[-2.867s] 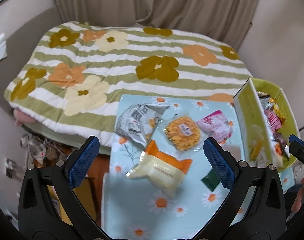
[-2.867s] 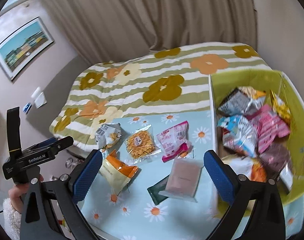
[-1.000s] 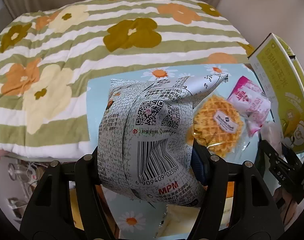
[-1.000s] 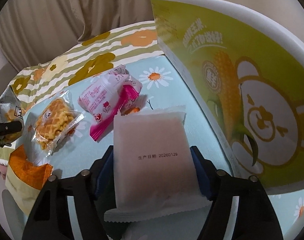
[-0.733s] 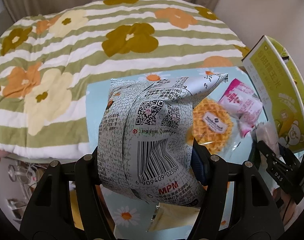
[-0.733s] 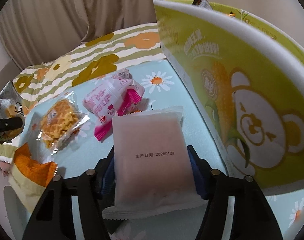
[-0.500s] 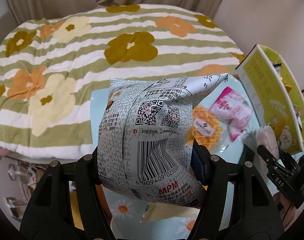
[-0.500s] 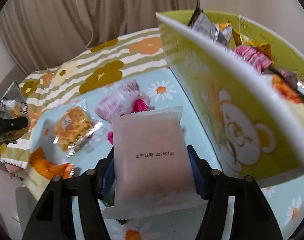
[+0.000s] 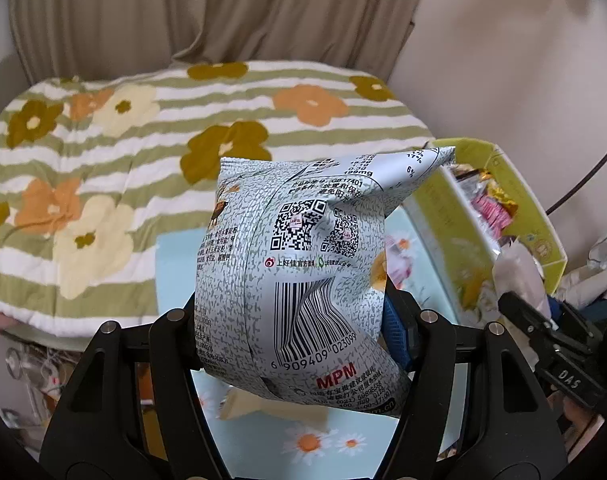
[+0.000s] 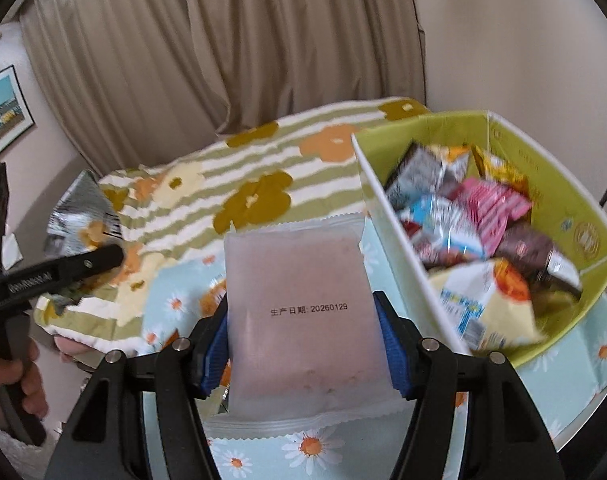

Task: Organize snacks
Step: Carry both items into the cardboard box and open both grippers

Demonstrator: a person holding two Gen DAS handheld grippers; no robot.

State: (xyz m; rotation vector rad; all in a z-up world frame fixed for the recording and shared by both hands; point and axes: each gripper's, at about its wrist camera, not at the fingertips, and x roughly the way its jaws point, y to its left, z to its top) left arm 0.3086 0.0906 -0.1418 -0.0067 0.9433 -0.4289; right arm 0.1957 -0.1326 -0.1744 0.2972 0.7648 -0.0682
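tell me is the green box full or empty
Fairly full. The right wrist view shows the green box open-topped, with many snack packets piled inside, though its walls still rise above them.

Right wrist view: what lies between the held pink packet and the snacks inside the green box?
Only the box's white near wall; the pink packet is outside it.

A frosted pink snack packet (image 10: 303, 316), printed with a date line, is clamped between the blue pads of the right tool (image 10: 303, 350). To its right, a yellow-green cardboard box (image 10: 583, 216) is seen filled with assorted wrapped snacks (image 10: 463, 216). A daisy-print cloth (image 10: 591, 356) is spread over the desk. At left, the left tool (image 10: 79, 264) is gripped by a hand (image 10: 19, 380), a silver snack bag (image 10: 83, 212) pinched in it. A floral striped quilt (image 10: 263, 184) and beige curtains (image 10: 243, 48) are noted behind.
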